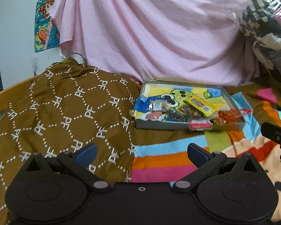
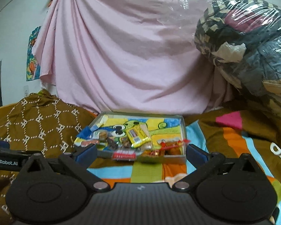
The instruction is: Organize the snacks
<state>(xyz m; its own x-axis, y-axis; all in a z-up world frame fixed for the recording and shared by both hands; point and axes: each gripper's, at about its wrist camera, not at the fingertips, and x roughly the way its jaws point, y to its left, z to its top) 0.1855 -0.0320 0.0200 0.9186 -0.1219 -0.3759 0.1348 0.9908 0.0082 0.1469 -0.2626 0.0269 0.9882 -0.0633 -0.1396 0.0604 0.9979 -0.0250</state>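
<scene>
1. L gripper (image 1: 141,152): jaws wide apart, nothing between them, over the seam where the brown cloth (image 1: 61,108) meets the striped blanket (image 1: 164,161).
2. R gripper (image 2: 140,153): jaws also spread, holding nothing; sits low over the blanket, just short of the tray's near wall. Its edge shows at far right of the L view, the L one at far left of the R view.
3. Tray (image 1: 232,101): shallow grey box w/ cartoon liner, flat on the blanket, just right of the brown cloth.
4. Snacks bunched at the tray's near end: yellow pack (image 1: 201,105) lying at an angle, dark clear-wrapped sweets (image 1: 175,113) to its left, orange candies (image 1: 227,119) in the near-right corner.
5. Red-white pack (image 1: 200,125) at the near wall; blurry, prob. hanging over the edge, can't be sure.
6. Behind the tray: pink sheet (image 1: 149,37) draped down.
7. Upper right: plastic-wrapped bundle (image 2: 249,46). Far left: poster (image 1: 44,24) on the wall.
</scene>
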